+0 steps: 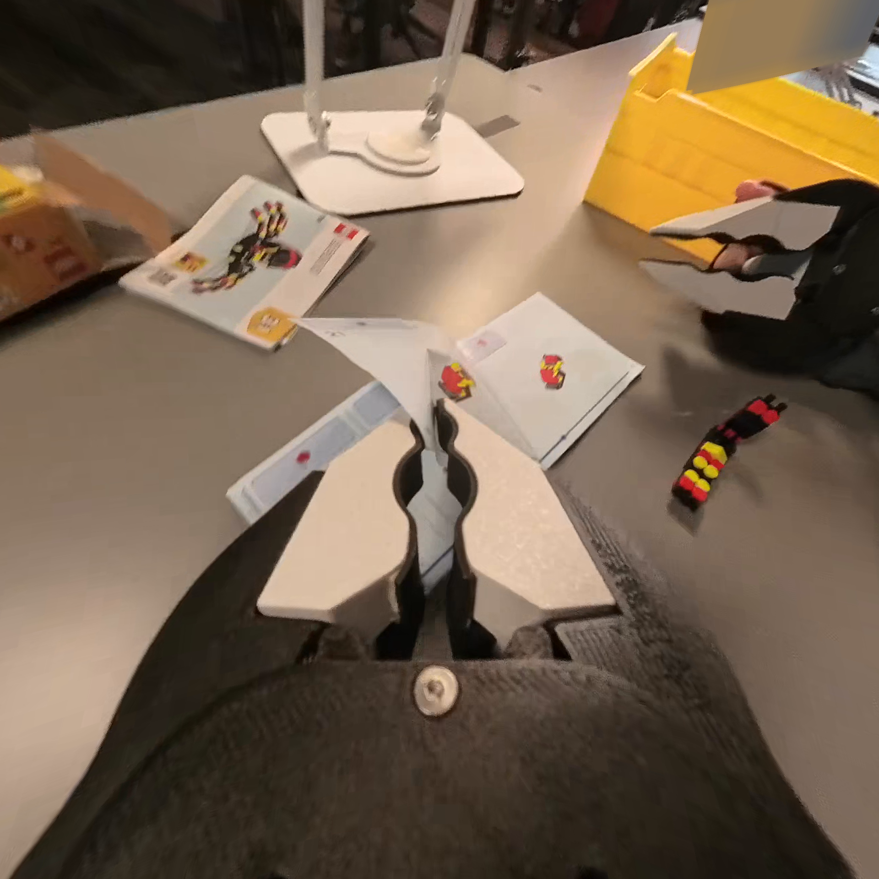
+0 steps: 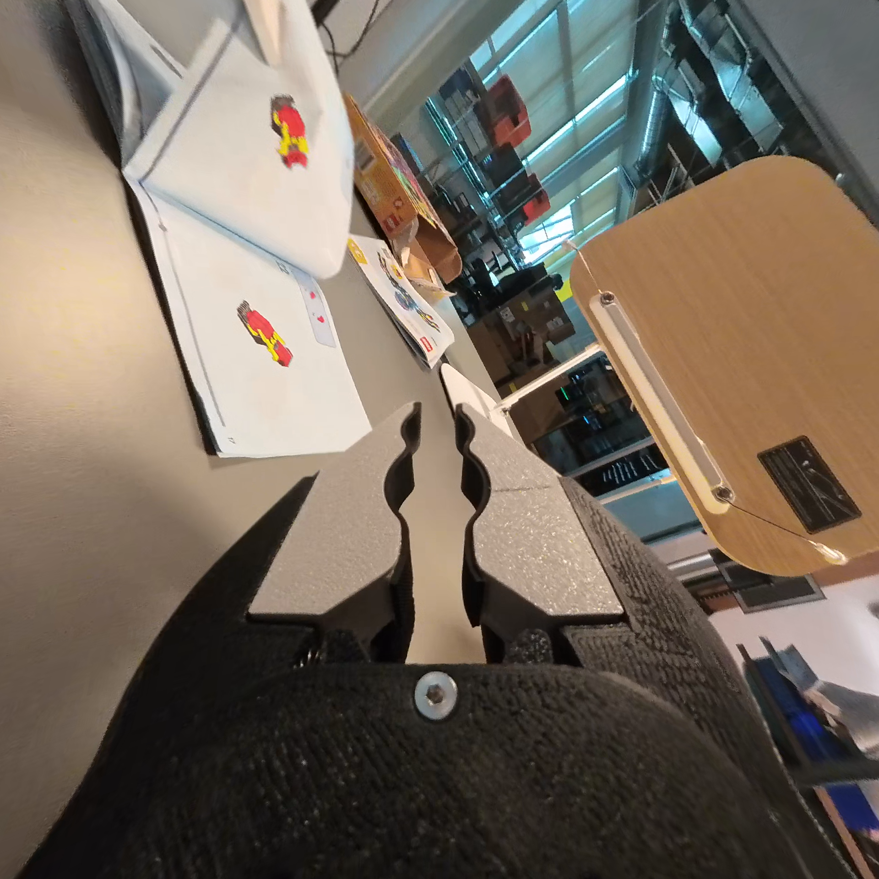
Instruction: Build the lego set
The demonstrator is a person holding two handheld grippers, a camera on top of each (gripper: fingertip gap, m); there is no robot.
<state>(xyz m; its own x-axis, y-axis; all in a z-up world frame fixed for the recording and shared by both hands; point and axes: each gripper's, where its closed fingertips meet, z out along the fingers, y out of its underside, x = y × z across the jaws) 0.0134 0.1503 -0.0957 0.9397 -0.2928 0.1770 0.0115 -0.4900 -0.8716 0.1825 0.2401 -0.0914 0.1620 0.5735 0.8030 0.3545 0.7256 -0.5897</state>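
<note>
Left gripper clenches a lifted booklet page, hiding the spread beneath; right gripper released, tabletop bare alongside.

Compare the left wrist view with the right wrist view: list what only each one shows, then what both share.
Only the left wrist view: the built black, red and yellow lego piece lying on the table, the yellow bin, and the left gripper pinching a lifted page.

Only the right wrist view: a wooden lamp head and background shelving.

Both: the open instruction booklet, the second booklet, the cardboard box and the right gripper, jaws slightly apart.
</note>
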